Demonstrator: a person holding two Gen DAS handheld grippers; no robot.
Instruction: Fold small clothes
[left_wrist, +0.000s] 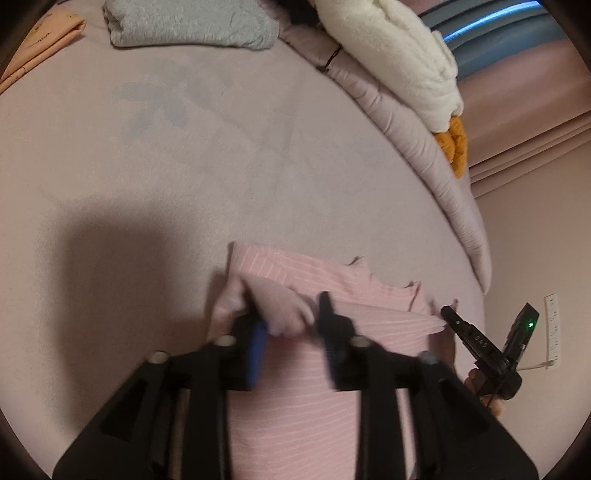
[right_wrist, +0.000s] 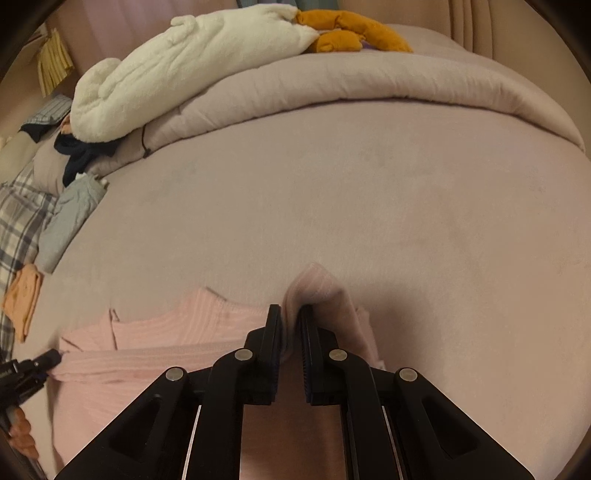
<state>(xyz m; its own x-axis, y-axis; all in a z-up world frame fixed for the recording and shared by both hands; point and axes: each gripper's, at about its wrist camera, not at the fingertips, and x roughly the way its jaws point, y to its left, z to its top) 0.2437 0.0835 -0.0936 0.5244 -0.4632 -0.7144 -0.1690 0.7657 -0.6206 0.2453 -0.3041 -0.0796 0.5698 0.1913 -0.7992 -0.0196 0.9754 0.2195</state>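
The pink ribbed knit garment (left_wrist: 317, 373) is lying on the mauve bed (left_wrist: 221, 166), bunching up. Right tool (right_wrist: 290, 314) is clamping a fold; left tool (left_wrist: 288, 306) looks clamped on another. Folded grey towel (left_wrist: 192, 22) is sitting farther off.

Right gripper (right_wrist: 290, 317) — pink garment (right_wrist: 177, 332) between fingers

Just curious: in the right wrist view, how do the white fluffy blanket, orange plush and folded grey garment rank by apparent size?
1. white fluffy blanket
2. orange plush and folded grey garment: they look alike, and fisheye edge distortion makes ranking them unsure.
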